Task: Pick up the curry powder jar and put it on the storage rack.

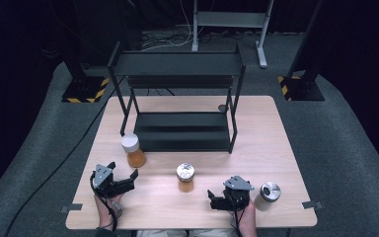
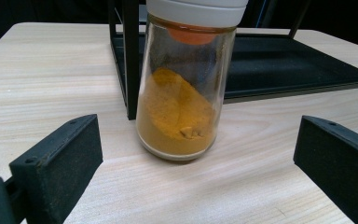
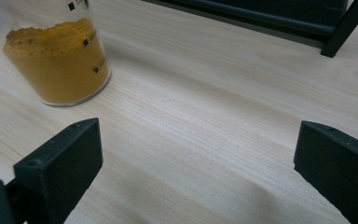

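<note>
Three unbranded spice jars point(image 1: 133, 150)

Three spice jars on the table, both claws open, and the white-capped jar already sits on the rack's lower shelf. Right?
Not quite. The white-capped jar stands on the table, just in front of the rack, not on its shelf; the high view shows it. Three jars and both claws, left and right, open: correct.

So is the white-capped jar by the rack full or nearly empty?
Roughly half full: through the white-capped jar's glass, orange powder reaches about midway, heaped higher on one side.
</note>
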The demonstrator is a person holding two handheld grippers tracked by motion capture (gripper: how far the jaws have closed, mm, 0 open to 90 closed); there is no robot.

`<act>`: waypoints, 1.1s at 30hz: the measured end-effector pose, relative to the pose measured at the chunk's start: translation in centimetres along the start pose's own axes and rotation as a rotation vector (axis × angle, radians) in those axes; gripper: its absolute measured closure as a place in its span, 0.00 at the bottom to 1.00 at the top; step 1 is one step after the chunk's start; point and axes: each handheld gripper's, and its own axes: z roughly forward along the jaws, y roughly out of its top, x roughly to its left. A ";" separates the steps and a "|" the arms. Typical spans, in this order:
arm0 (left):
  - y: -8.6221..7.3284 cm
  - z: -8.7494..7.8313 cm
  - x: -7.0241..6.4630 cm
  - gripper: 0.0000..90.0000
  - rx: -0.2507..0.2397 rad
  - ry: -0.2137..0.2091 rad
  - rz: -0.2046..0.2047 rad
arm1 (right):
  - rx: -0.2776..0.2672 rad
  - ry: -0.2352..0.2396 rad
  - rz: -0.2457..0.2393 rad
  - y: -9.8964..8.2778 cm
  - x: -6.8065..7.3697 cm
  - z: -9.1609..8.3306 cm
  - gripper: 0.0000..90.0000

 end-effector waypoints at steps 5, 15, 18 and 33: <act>0.0 0.0 -0.1 0.00 0.001 0.009 -0.002 | 0.005 -0.005 -0.011 0.1 0.2 0.0 0.00; 1.0 0.5 -1.3 0.00 0.061 0.037 0.051 | -0.001 0.013 -0.007 0.0 -0.2 0.0 0.00; 1.6 0.9 -1.7 0.00 0.089 0.053 0.052 | -0.004 0.009 -0.006 -0.1 -0.1 0.0 0.00; 4.0 2.8 -2.6 0.00 0.028 0.098 0.045 | -0.005 0.009 -0.004 -0.1 -0.1 0.0 0.00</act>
